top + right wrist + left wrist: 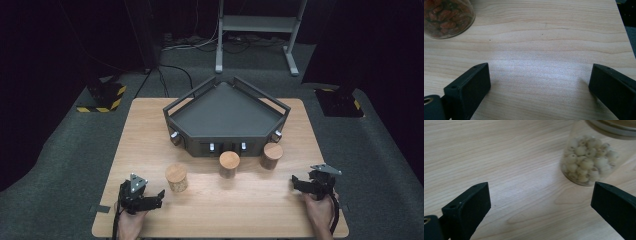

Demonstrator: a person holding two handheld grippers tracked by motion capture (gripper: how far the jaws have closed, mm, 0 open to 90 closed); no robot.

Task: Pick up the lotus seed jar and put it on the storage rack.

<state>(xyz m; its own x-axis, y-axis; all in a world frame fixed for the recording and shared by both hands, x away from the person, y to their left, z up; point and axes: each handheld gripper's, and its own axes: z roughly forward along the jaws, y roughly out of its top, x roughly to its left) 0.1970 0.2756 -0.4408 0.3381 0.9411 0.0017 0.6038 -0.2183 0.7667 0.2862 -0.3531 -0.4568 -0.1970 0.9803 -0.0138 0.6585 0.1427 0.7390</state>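
Wooden table (150,125) under me, grey tray (225,112) mid-frame, jar of pale beads (587,161) upper right of my left gripper (537,202), both pairs of jaws wide and empty; clip its glass off-centre and it could topple.

Three jars stand in a row across the table (150,125): left jar (176,177), middle jar (229,164), right jar (271,155). Gaps lie between them. Behind, the tray (226,142) blocks the far middle. Bare wood lies along the near edge and on both sides of the tray.
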